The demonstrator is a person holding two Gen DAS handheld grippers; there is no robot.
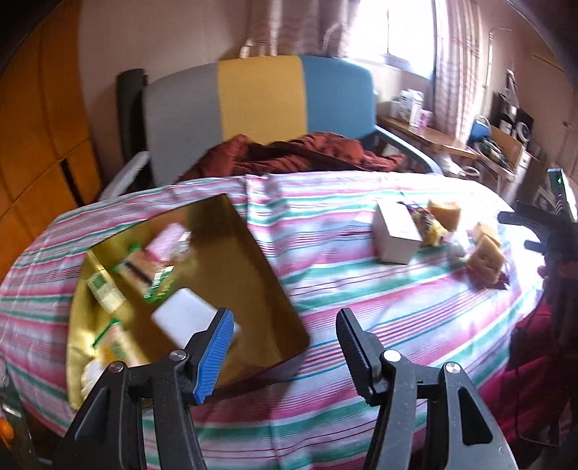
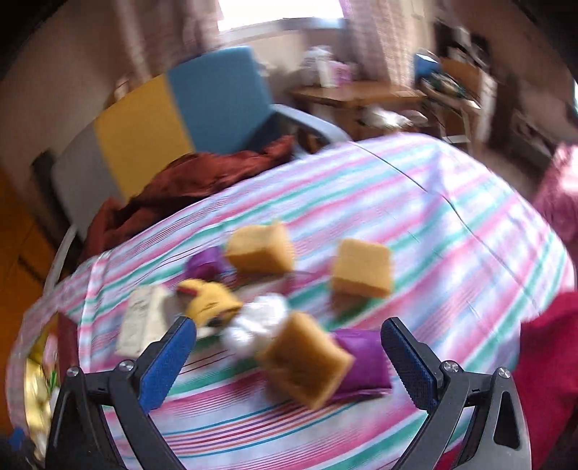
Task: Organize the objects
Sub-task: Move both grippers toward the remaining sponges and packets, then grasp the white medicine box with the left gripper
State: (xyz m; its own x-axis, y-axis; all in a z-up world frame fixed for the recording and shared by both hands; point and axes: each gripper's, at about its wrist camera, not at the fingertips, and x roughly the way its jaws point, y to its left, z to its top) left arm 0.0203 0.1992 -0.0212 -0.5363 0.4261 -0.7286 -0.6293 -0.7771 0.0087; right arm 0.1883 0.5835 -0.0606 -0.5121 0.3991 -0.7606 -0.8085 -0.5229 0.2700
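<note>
Clearly a lived-in home room: striped cloth (image 1: pixel 325 231) over the table, tricolour armchair (image 1: pixel 260 105) at twelve o'clock, curtained window (image 1: pixel 408 29) and cluttered wooden desk (image 1: pixel 433 139) toward two o'clock.

Upper centre: grey-yellow-blue chair (image 1: pixel 260 108), rust-red cloth (image 1: pixel 300 152) on its seat. Bright curtained window (image 1: pixel 390 32) upper right; wooden desk (image 1: pixel 430 135) below it.

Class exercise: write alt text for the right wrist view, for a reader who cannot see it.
The open right tool hovers empty above a striped tablecloth strewn with three orange sponges, the nearest lying between its fingers on a purple pouch. The image is motion-blurred; a yellow-and-blue chair stands behind the table.
</note>
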